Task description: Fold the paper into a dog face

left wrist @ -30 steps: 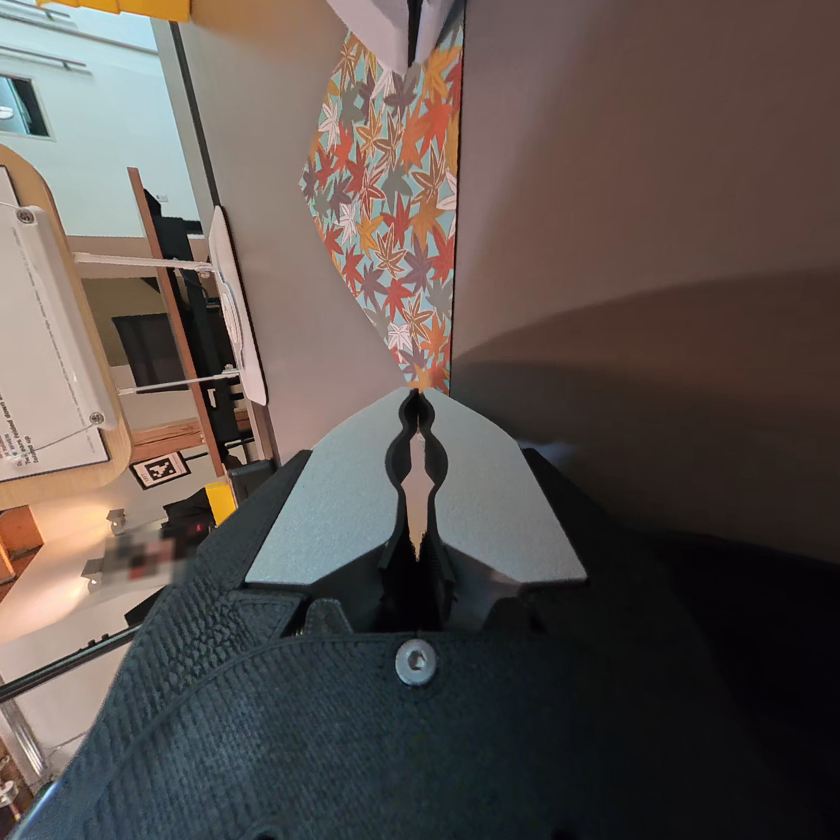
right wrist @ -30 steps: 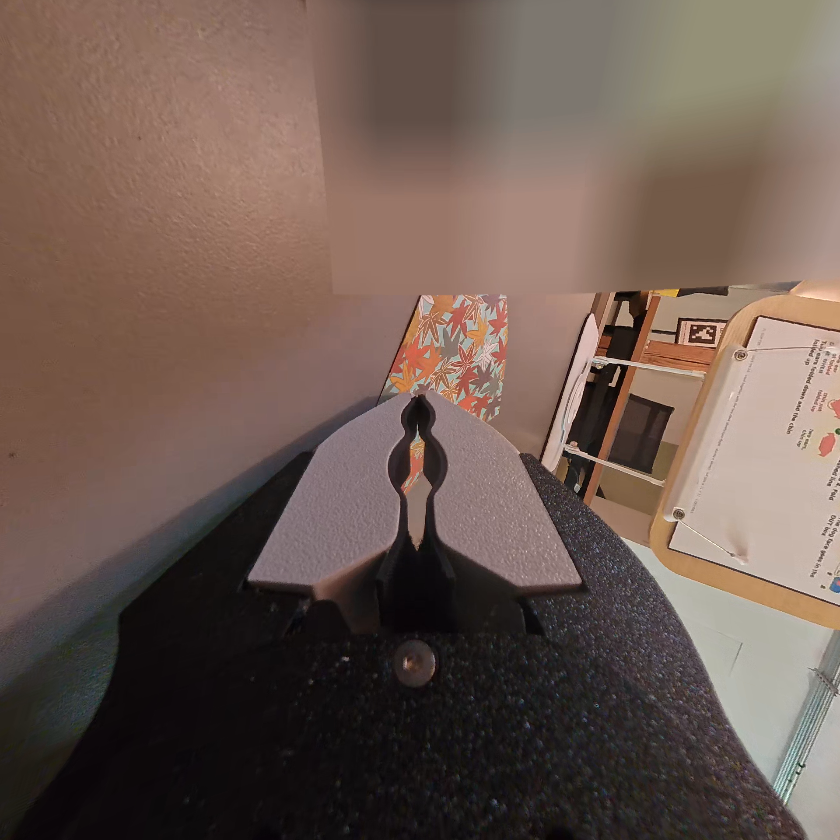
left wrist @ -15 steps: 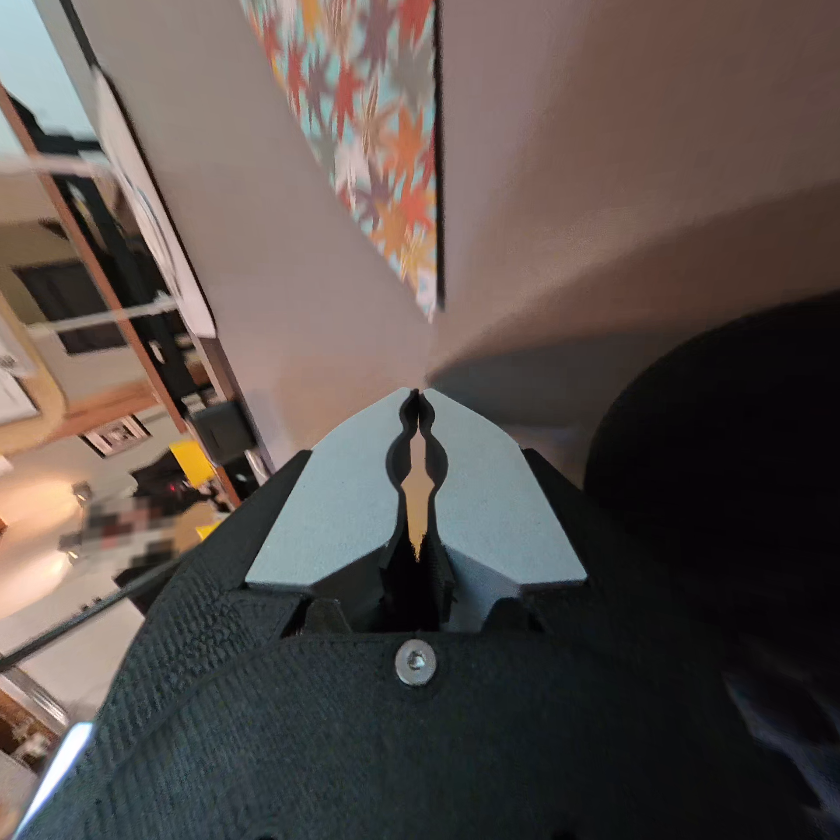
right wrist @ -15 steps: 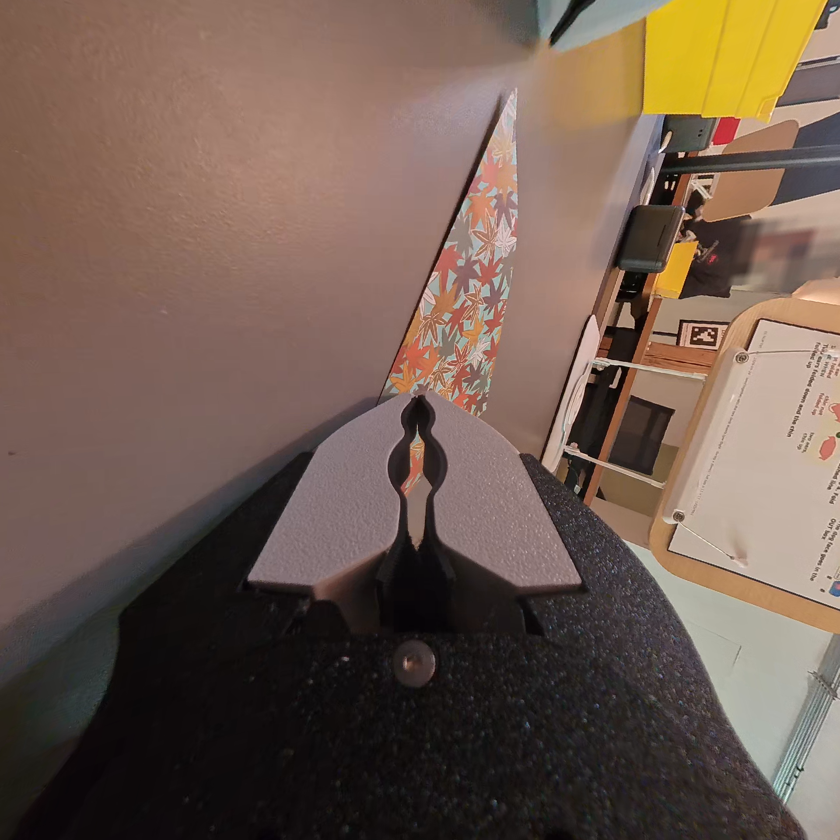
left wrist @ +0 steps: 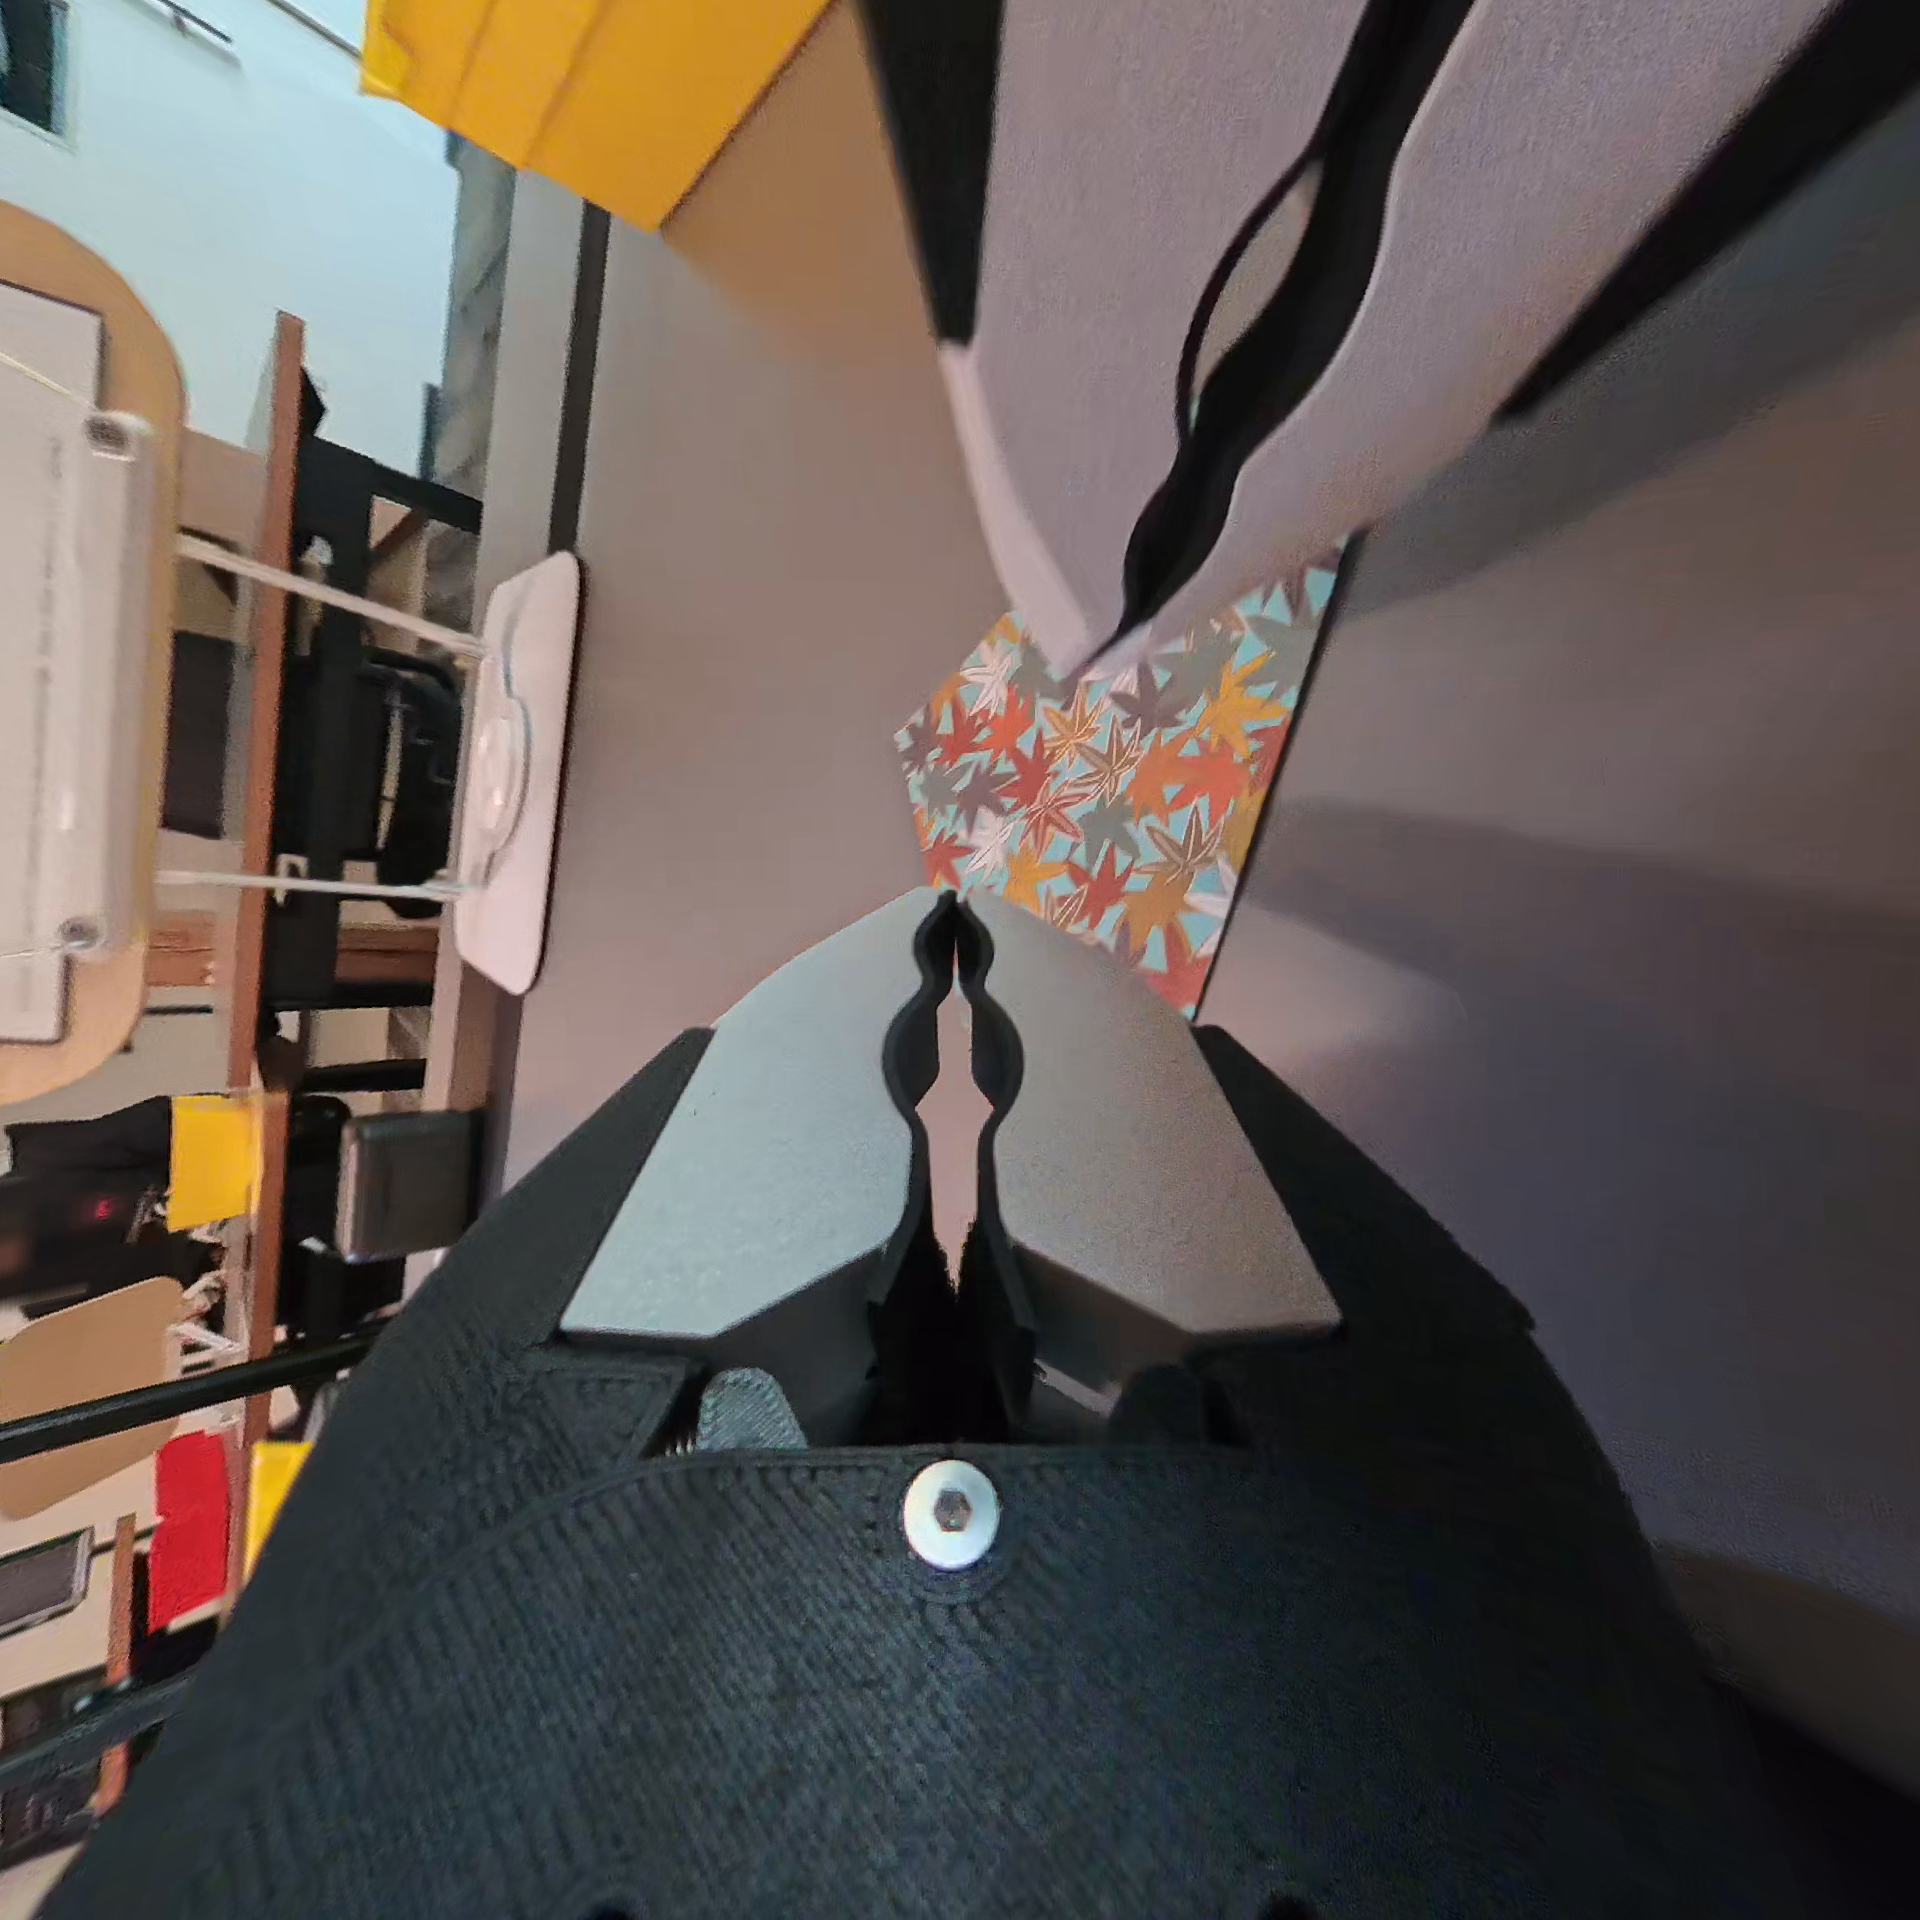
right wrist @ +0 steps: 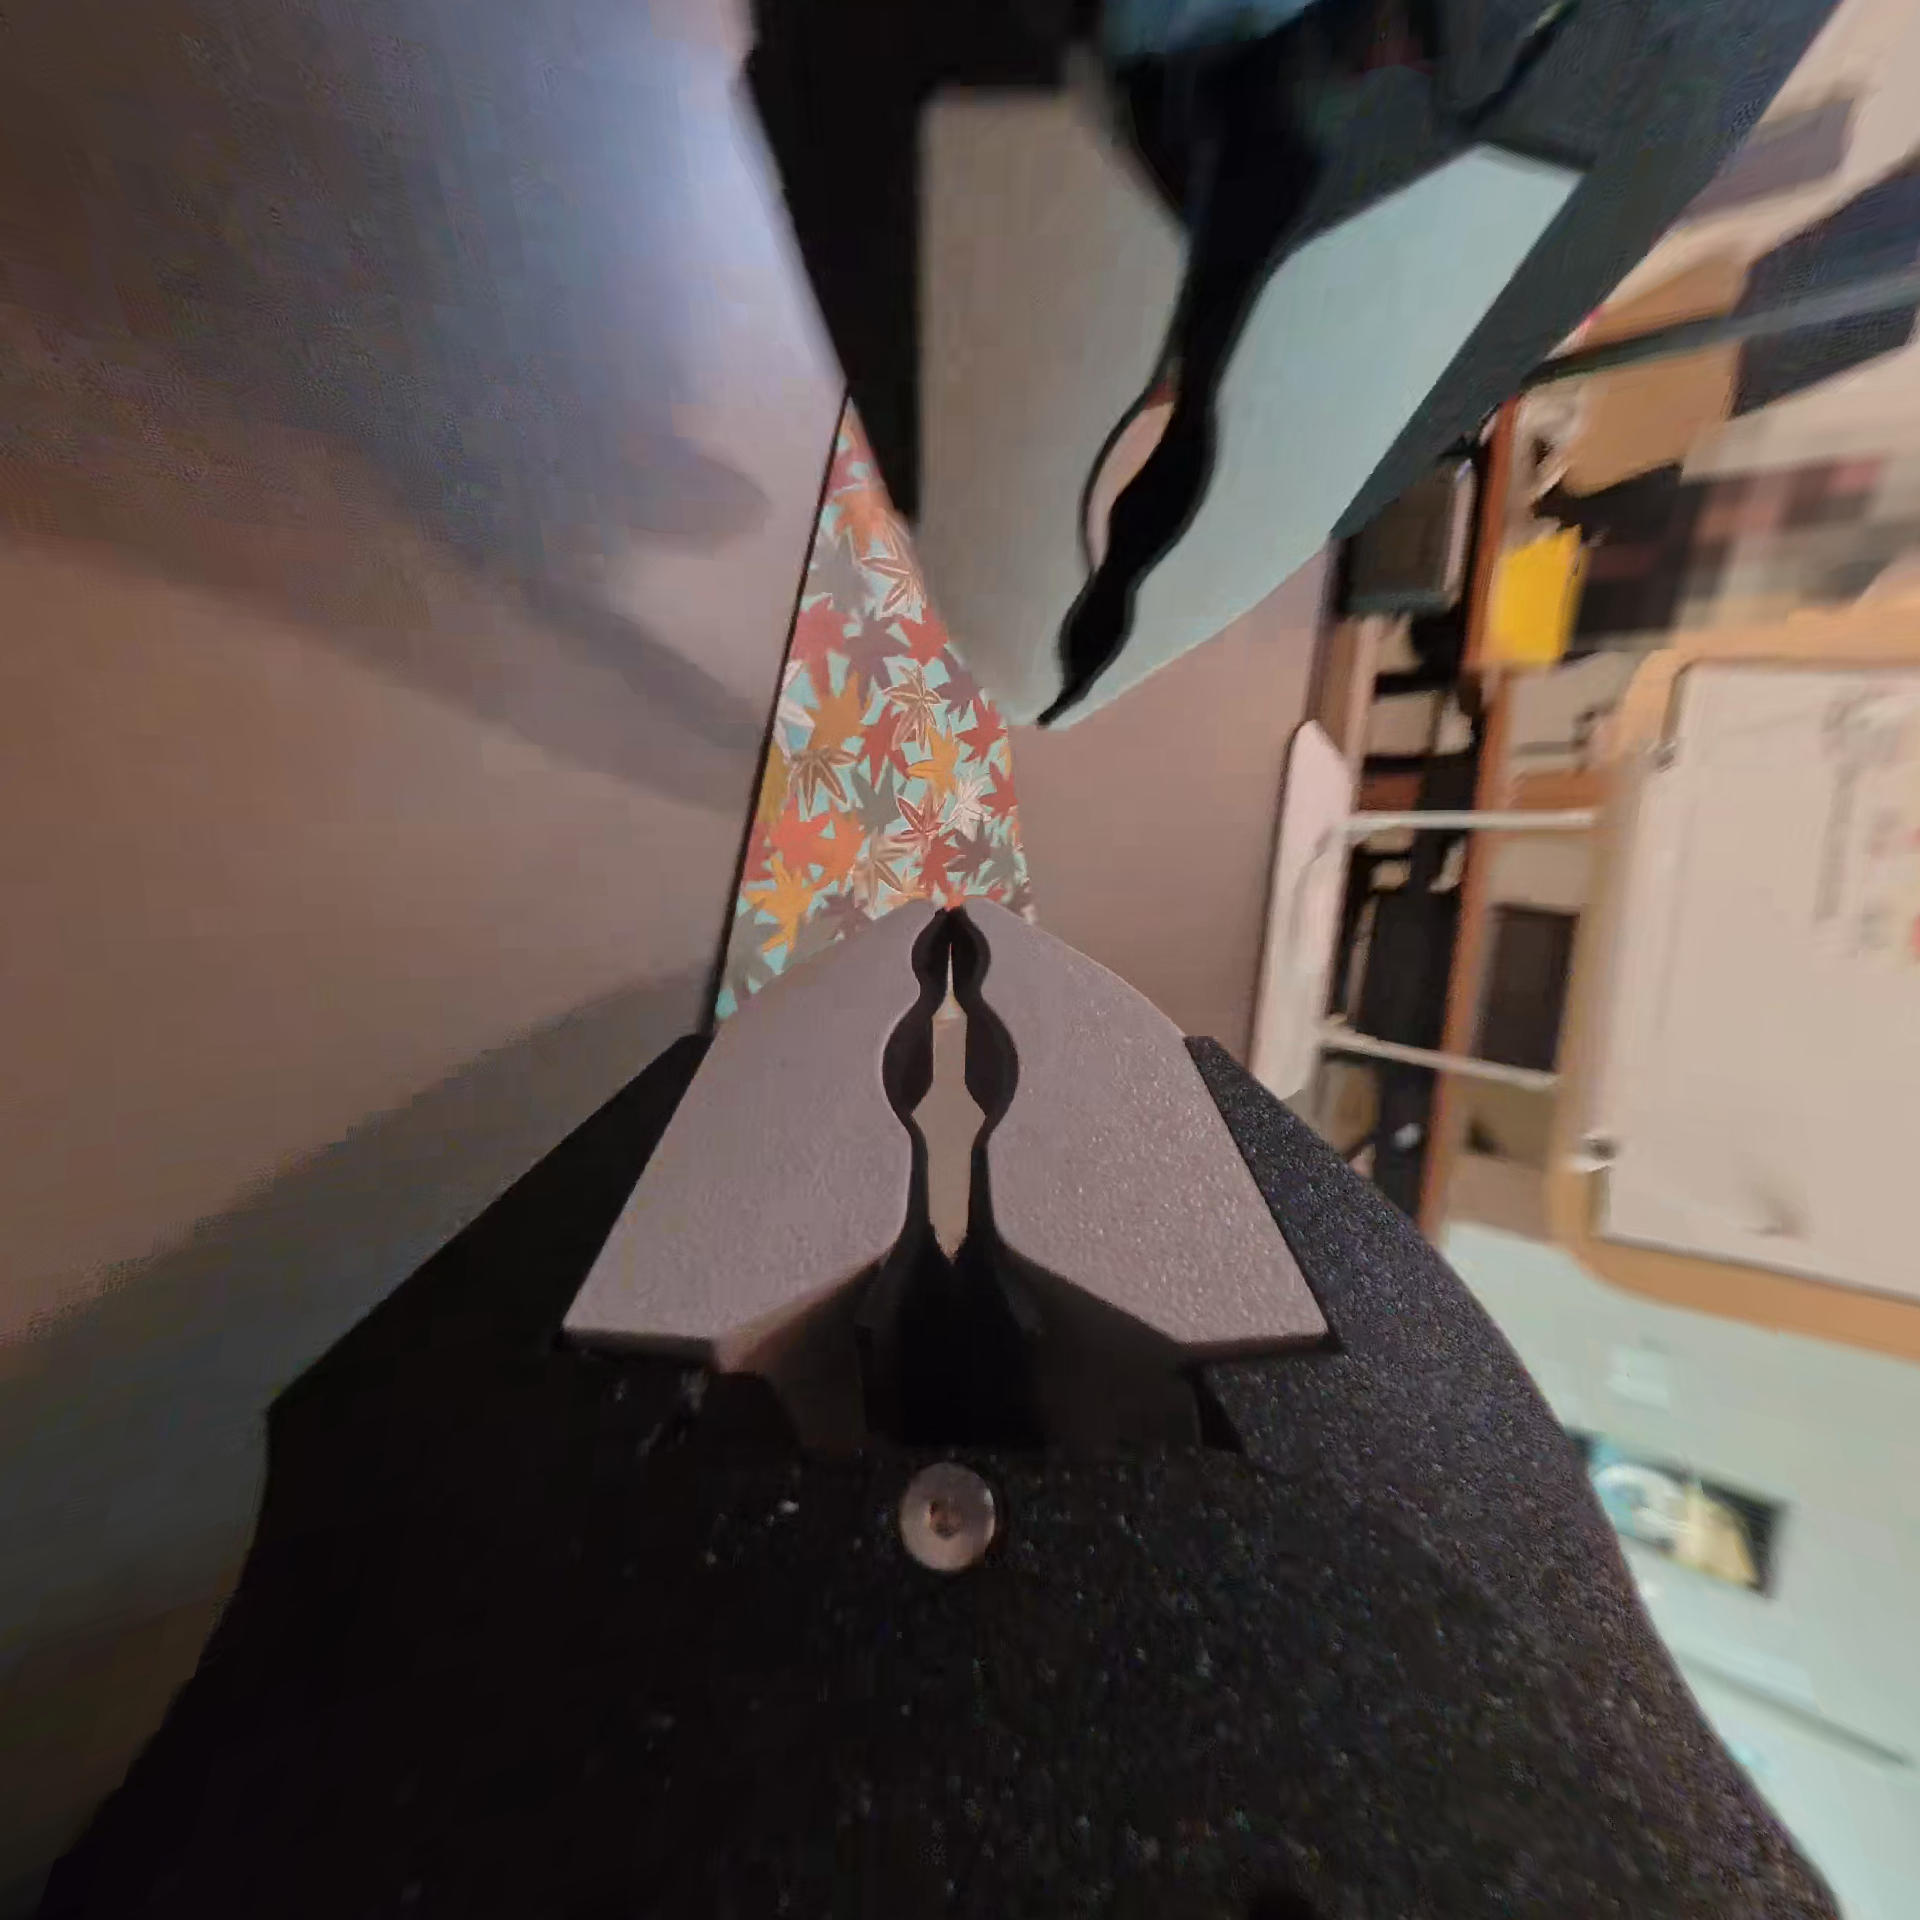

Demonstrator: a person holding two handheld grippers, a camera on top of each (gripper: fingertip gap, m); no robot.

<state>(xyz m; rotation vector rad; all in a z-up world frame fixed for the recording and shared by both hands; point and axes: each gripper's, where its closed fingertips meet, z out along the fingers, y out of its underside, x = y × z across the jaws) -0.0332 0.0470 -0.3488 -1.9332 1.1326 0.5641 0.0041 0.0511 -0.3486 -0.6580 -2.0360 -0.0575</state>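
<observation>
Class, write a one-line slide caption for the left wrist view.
Shut left gripper at the near edge of the leaf-patterned paper on the grey table; right gripper reaches over its far side.

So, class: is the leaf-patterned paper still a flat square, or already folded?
Folded, apparently. The paper lies flat on the grey table, its outline angular rather than square. The layers themselves cannot be seen.

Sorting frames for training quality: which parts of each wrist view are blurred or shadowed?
Left wrist view: the leaf-patterned paper is sharp; the other tool at top and the left background smear. Right wrist view: the whole background blurs, and soft shadows cross the grey table.
</observation>
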